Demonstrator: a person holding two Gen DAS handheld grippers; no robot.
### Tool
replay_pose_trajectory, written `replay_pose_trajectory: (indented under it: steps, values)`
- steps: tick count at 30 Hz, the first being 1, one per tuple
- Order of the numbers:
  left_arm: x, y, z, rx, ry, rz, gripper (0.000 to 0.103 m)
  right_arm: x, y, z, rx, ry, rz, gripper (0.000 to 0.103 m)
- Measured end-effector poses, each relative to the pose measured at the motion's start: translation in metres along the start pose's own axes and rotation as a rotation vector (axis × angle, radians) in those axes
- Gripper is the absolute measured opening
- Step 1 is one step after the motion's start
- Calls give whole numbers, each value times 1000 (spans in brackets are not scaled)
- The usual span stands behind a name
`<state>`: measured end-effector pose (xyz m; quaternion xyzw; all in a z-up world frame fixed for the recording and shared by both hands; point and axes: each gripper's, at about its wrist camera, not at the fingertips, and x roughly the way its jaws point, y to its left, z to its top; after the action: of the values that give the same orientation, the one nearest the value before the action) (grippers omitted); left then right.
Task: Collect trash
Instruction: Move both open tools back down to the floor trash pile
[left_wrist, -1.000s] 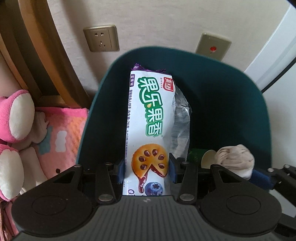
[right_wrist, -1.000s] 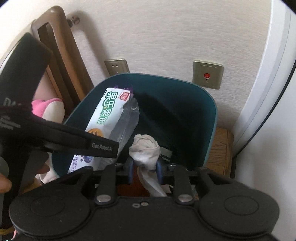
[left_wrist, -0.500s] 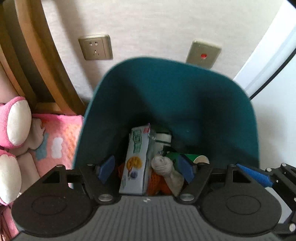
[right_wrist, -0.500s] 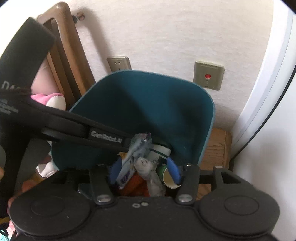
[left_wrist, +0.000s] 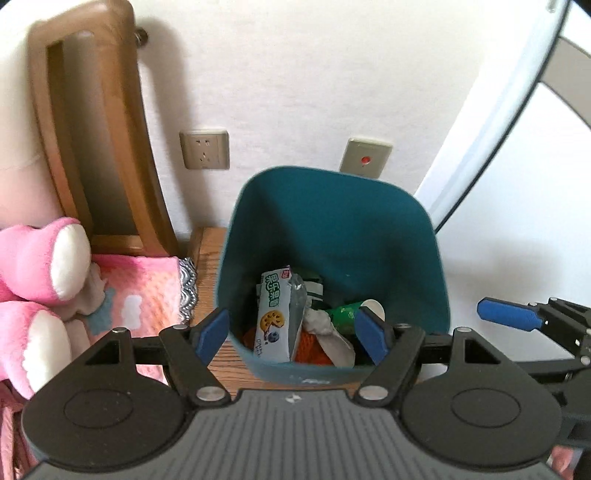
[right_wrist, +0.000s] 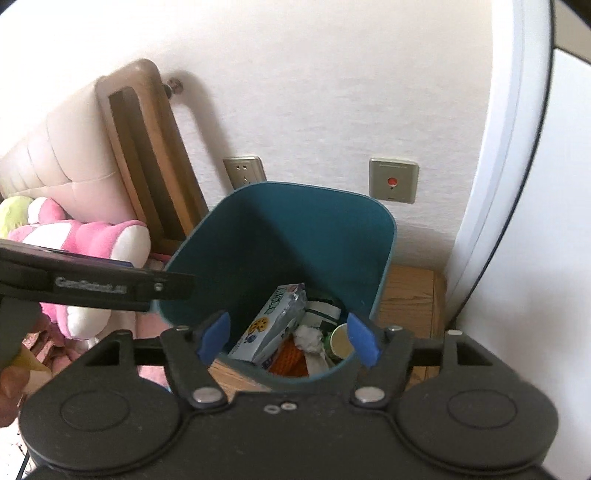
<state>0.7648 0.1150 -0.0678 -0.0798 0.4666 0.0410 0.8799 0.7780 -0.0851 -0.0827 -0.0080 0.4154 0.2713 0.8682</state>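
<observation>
The wrapper (left_wrist: 275, 314) and crumpled tissue (left_wrist: 325, 328) lie inside the bin (left_wrist: 332, 229). Above the bin, the left gripper (left_wrist: 291, 334) and right gripper (right_wrist: 286, 332) stand empty, jaws apart, the right's just opening.

- Left gripper (left_wrist: 293, 334): matte black body, ribbed grey top plate, two round raised discs, silver screws at the finger pivots, blue pads (left_wrist: 212, 334)
- Right gripper (right_wrist: 288, 338): same black build, blue pads (right_wrist: 364, 339), two small silver screws at centre
- Grey lettering on the left gripper's side, blurred
</observation>
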Motion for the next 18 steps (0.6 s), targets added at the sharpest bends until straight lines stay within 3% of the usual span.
replay_pose_trajectory:
  steps: [10,16,18]
  values:
    - [-83,24,-61,53,-125,-31,79,-66,35,-50,64,-86,8,83]
    - [-131,45,-115,103,-167,-84,83,-102,66,-98,85,-121,11,89]
    - [-139,49,-133,116,-160,-109,89,-111,76,-116,90,-128,14,92]
